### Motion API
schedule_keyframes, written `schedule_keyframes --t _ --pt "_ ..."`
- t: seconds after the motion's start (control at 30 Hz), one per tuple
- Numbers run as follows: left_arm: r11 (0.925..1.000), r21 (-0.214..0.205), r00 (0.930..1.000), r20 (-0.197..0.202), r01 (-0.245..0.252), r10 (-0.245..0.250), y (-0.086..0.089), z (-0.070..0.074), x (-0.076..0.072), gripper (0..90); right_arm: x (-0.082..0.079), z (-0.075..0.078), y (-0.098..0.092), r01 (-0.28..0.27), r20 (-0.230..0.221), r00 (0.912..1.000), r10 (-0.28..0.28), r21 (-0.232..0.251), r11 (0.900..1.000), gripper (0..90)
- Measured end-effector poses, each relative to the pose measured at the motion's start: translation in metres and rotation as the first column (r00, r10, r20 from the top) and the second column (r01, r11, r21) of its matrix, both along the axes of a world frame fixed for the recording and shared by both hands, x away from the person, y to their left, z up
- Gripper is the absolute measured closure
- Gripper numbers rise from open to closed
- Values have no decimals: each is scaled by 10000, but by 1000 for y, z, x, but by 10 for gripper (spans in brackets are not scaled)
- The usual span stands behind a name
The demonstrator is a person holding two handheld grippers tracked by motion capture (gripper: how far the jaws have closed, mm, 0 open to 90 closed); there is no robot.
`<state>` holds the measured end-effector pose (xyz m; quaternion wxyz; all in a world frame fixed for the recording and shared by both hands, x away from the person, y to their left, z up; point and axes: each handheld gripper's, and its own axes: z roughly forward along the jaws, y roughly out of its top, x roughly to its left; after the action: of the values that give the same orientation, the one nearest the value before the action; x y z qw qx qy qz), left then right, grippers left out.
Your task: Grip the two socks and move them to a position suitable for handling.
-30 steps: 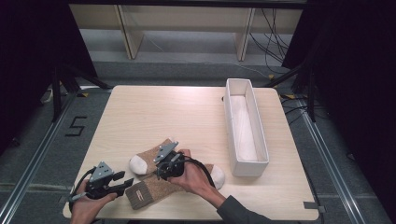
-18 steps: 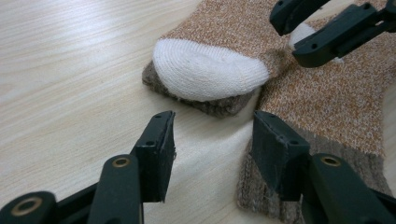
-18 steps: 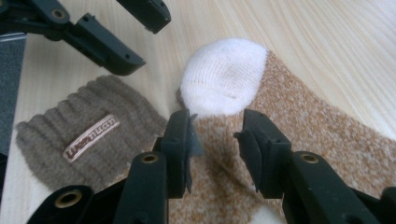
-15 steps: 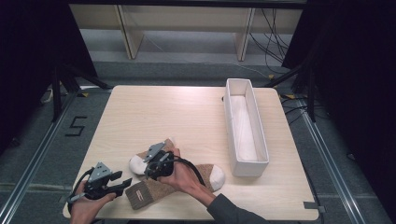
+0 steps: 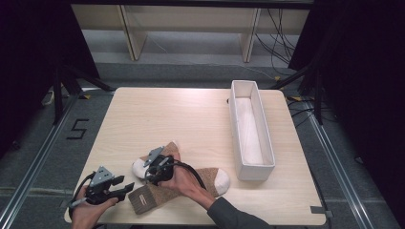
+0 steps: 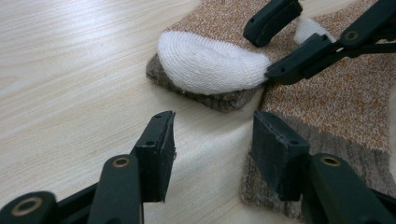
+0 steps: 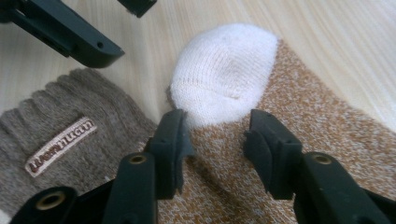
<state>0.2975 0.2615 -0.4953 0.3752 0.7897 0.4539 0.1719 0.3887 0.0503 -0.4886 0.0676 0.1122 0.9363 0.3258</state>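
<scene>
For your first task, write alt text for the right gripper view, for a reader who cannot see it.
The right tool, jaws open, hovers over a brown sock's white toe on a wooden table. A second sock's grey-brown cuff lies alongside.

Two socks (image 5: 184, 183) (crossed), one tray (image 5: 250, 164).

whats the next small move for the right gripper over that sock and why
Probably lower the right gripper and close on the sock just behind its white toe. Its jaws have just been opening and now straddle the brown knit without pinching it, so nothing is gripped yet.
</scene>
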Motion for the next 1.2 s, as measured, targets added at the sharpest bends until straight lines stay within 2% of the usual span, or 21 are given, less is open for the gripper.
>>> schedule_keyframes --t 0.03,0.07,0.13,0.27,0.3,0.33,0.37,0.4,0.47,0.5,0.53,0.63,0.67,0.77,0.87,0.9,0.93,0.97,1.0,1.1,1.2 --pt "10000 -56 10000 68 -2 2 0 -1 0 489 -2 -1 0 72 -147 9999 -73 -70 9999 662" --pt "10000 -31 10000 8 11 -11 0 0 0 492 -1 -1 0 -283 97 9995 285 -123 9995 772" --pt "10000 -32 9999 66 94 -94 -1 0 0 495 -2 2 -1 -165 52 9999 165 54 9998 820" --pt "10000 21 9999 92 64 -64 -1 1 0 507 4 10 -7 -243 220 9995 233 489 9985 836" --pt "10000 20 9999 90 96 -96 -2 1 0 507 5 13 -9 -61 -88 9999 67 726 9973 837" --pt "9998 -120 9998 174 126 -124 -3 0 1 509 7 17 -12 -4 15 10000 3 885 9961 838" --pt "9998 -31 9998 138 174 -173 -4 2 1 510 7 21 -15 429 -241 9989 -406 1049 9936 838" --pt "9995 -140 9993 258 288 -284 -6 2 3 508 11 31 -23 858 -406 9959 -805 1539 9844 838" --pt "9991 -192 9987 346 386 -380 -8 1 4 507 13 33 -26 974 -475 9948 -905 1726 9802 837" --pt "9992 -199 9990 306 342 -336 -11 2 6 505 16 41 -34 1055 -263 9944 -1023 1926 9756 837" --pt "9991 -35 9986 313 427 -426 -12 3 7 505 16 41 -34 1055 -263 9944 -1023 1926 9756 837" --pt "9978 -30 9974 301 659 -658 -19 3 14 497 19 49 -45 1381 -288 9904 -1351 2232 9649 837" --pt "9968 140 9965 257 793 -796 -24 3 19 485 21 52 -50 1622 -310 9867 -1594 2286 9599 837" --pt "9959 214 9957 285 878 -884 -29 2 24 472 23 55 -55 1731 -278 9848 -1714 2325 9571 837" --pt "9927 339 9933 -2 1156 -1157 -34 -2 32 487 26 57 -59 1803 -281 9835 -1787 2379 9544 837" --pt "9897 624 9917 -164 1287 -1279 -34 -4 36 487 26 57 -59 1868 -263 9822 -1860 2448 9514 837" --pt "9850 992 9897 -364 1415 -1385 -35 -7 40 555 26 59 -60 1923 -280 9812 -1911 2387 9519 837" --pt "9850 992 9897 -364 1415 -1385 -35 -7 40 595 26 59 -60 1923 -280 9812 -1911 2387 9519 837" --pt "9808 1217 9879 -464 1524 -1477 -35 -8 41 595 27 59 -61 1892 -239 9817 -1890 2389 9524 837" --pt "9765 1349 9856 -453 1678 -1631 -36 -10 44 771 28 60 -62 1831 -204 9828 -1835 2352 9545 837" --pt "9769 1406 9869 -94 1609 -1612 -36 -5 43 818 29 60 -65 2012 -227 9792 -2019 2455 9483 837"
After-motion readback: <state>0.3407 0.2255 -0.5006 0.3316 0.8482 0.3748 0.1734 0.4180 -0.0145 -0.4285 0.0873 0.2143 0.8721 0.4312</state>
